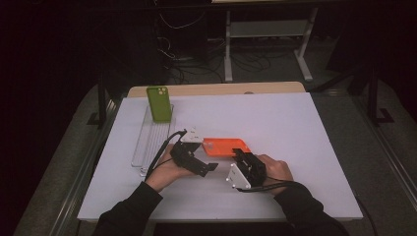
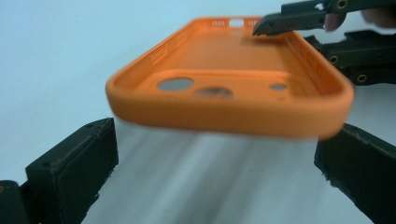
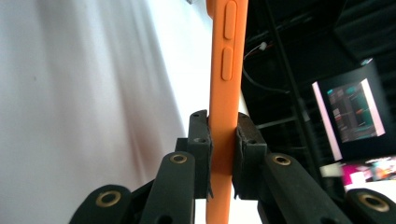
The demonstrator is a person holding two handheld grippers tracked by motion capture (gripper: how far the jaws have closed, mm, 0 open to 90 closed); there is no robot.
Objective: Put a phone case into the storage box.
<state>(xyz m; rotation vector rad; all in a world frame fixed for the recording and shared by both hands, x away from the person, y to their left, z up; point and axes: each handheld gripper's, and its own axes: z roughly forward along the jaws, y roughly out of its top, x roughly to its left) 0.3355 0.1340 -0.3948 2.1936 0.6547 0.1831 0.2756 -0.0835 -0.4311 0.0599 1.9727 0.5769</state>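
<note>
An orange phone case (image 1: 225, 146) hangs just above the white table near its middle, hollow side up. My right gripper (image 1: 242, 155) is shut on the case's right end. In the right gripper view its pads (image 3: 201, 140) clamp the case's side wall (image 3: 228, 70) below the two buttons. My left gripper (image 1: 202, 155) stands open at the case's left end. In the left gripper view the camera-hole end of the case (image 2: 224, 102) floats between and above the two wide-spread jaws, touching neither, and the right gripper (image 2: 289, 23) bites the far rim.
A green phone case (image 1: 159, 103) stands upright at the far end of a clear slotted rack (image 1: 147, 142) on the table's left side. The white tabletop (image 1: 295, 128) has free room to the right and in front. A lit monitor (image 3: 355, 112) stands off the table.
</note>
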